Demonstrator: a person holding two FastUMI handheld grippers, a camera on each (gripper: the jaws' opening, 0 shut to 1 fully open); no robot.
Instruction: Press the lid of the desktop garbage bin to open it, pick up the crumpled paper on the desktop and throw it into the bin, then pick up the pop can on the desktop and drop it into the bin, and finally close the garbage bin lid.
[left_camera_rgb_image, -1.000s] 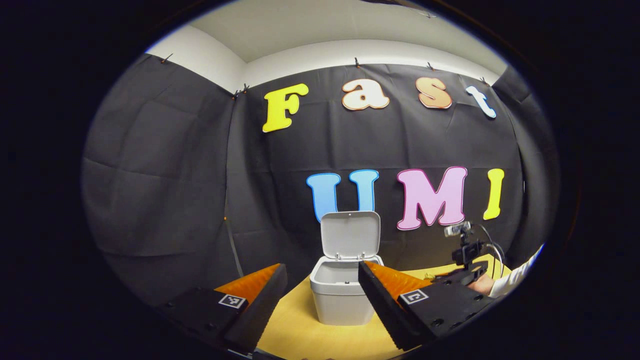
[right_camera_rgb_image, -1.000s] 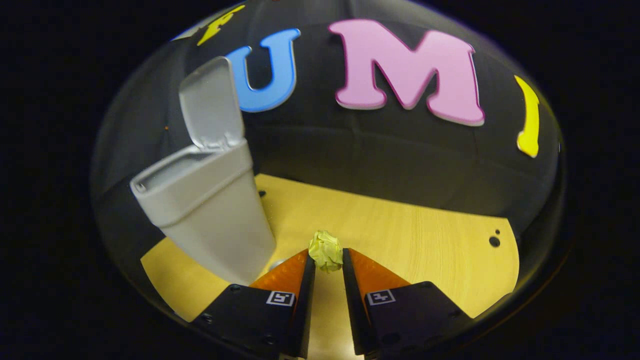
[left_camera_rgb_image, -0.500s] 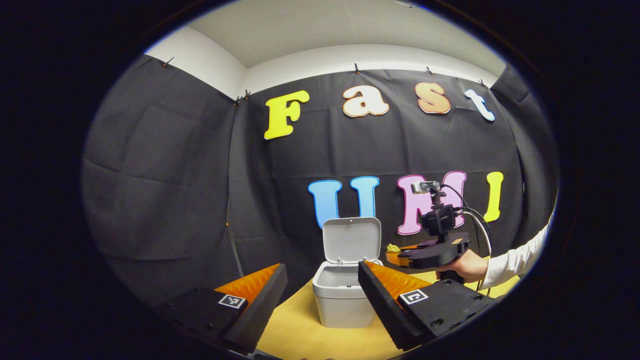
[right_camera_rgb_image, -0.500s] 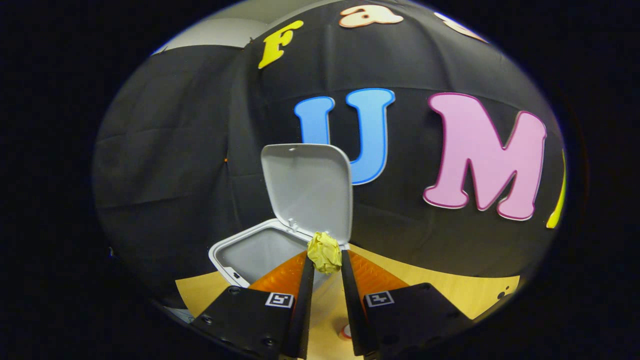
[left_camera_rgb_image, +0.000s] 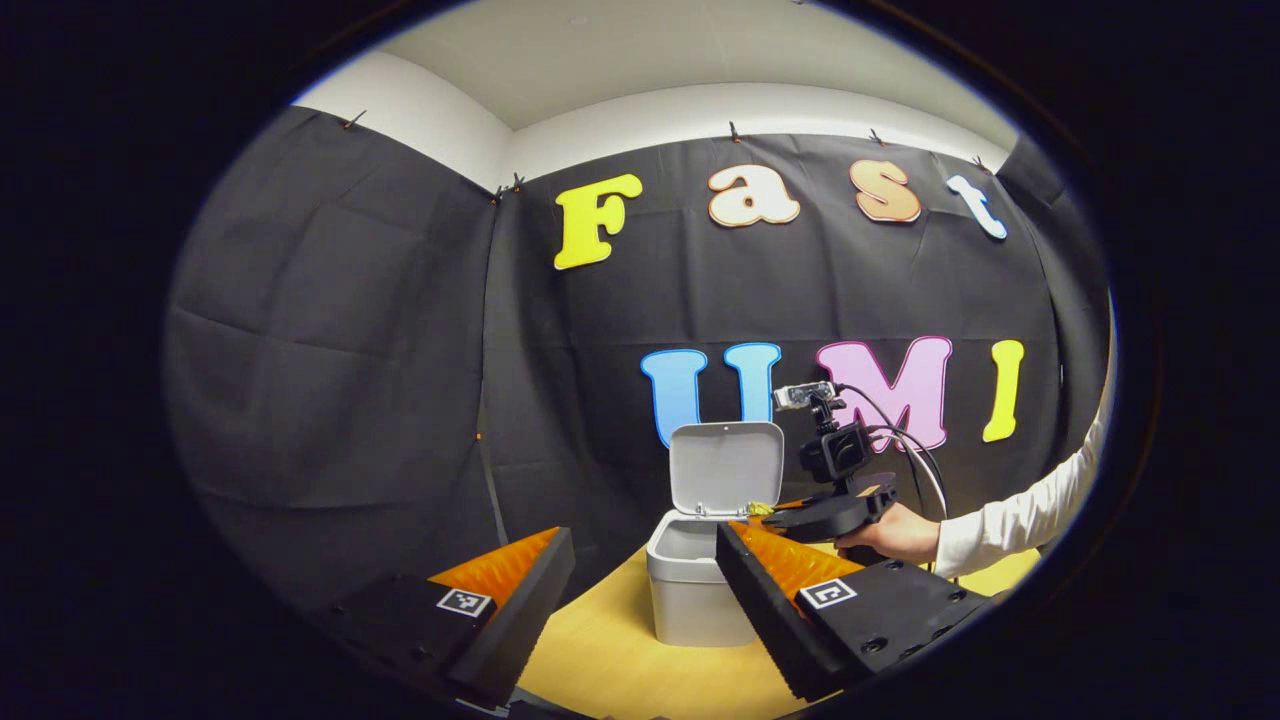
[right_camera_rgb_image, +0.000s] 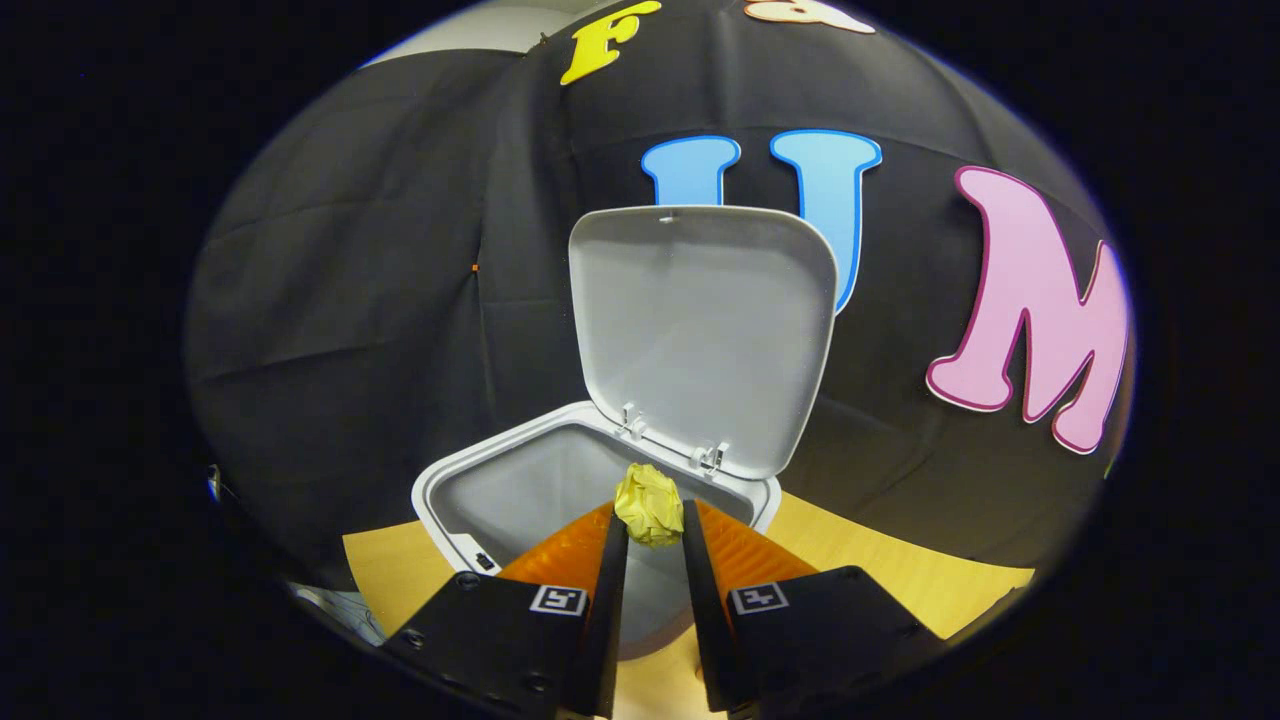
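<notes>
Yellow paper (right_camera_rgb_image: 649, 503) over open bin (right_camera_rgb_image: 520, 480), pinched in right gripper (right_camera_rgb_image: 650, 520).

Carried up off the desk (right_camera_rgb_image: 900, 570) within the last second and brought above the mouth, just in front of the hinge; lid (right_camera_rgb_image: 700, 330) standing upright behind. Seen from the left gripper view too: right gripper (left_camera_rgb_image: 765, 512) at the bin's (left_camera_rgb_image: 690, 600) rim, held by a hand (left_camera_rgb_image: 895, 532). Left gripper (left_camera_rgb_image: 640, 560) spread wide and empty, hanging back near the desk's front edge. Probably ready to release; risk of paper catching on the hinge side. Can and lid closing not yet done.
</notes>
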